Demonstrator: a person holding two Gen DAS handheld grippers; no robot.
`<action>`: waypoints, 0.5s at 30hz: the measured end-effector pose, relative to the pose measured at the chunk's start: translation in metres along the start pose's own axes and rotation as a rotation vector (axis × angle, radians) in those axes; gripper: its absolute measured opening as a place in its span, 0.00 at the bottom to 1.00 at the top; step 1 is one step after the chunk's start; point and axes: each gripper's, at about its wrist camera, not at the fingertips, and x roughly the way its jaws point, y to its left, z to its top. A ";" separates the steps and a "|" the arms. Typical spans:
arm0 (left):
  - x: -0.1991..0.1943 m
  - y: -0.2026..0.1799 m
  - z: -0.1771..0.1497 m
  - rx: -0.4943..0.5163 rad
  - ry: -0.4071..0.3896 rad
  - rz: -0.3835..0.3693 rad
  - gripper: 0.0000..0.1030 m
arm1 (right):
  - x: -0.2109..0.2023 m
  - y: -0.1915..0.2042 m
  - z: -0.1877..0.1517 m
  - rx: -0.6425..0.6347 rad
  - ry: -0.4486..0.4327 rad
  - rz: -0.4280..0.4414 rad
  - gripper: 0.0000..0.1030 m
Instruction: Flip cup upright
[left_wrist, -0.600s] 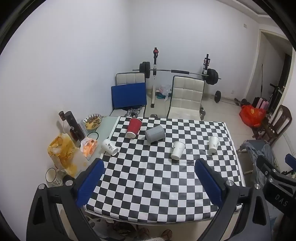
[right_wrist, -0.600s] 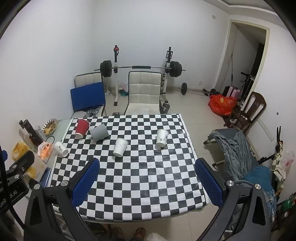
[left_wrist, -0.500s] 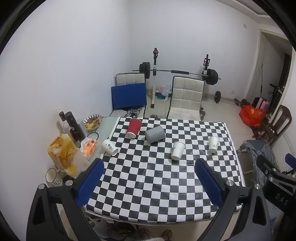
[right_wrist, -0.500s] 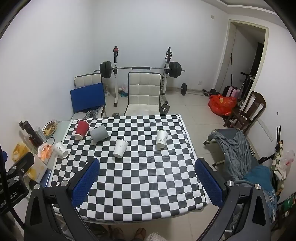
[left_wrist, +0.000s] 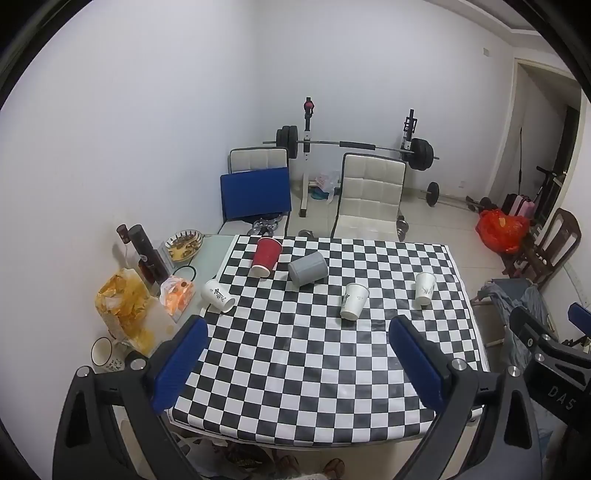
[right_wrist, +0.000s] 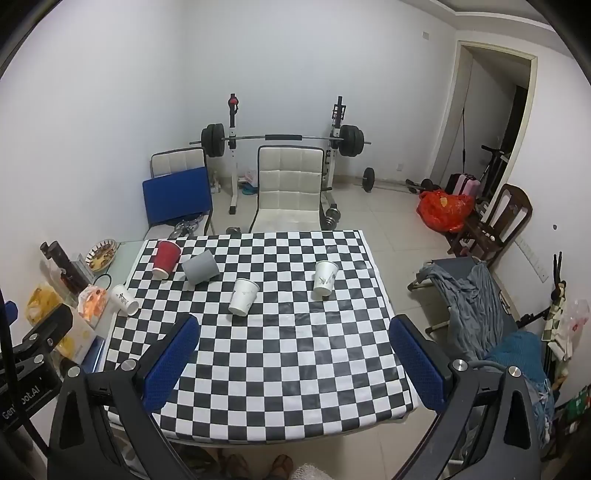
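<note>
Five cups on checkered table, all far ahead of claws: red cup, grey cup, three white cups. Left claw spread wide, empty. Right claw spread wide, empty, above near table edge.

white walls, tiled floor, barbell rack behind chairs.

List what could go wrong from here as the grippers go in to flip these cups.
The left white cup lies at the checkered cloth's left edge beside the orange packet; a nudge could roll it off. The grey cup lies close to the red cup, so open fingers may knock one.
</note>
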 end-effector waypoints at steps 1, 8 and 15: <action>0.000 0.000 0.000 -0.001 -0.002 -0.002 0.97 | 0.000 0.000 0.000 0.000 -0.001 0.000 1.00; 0.001 -0.002 0.001 0.004 -0.007 0.004 0.97 | -0.002 -0.002 0.001 0.000 -0.006 -0.002 1.00; 0.000 -0.005 -0.001 0.002 -0.010 0.002 0.97 | -0.004 -0.003 0.001 -0.004 -0.003 0.001 1.00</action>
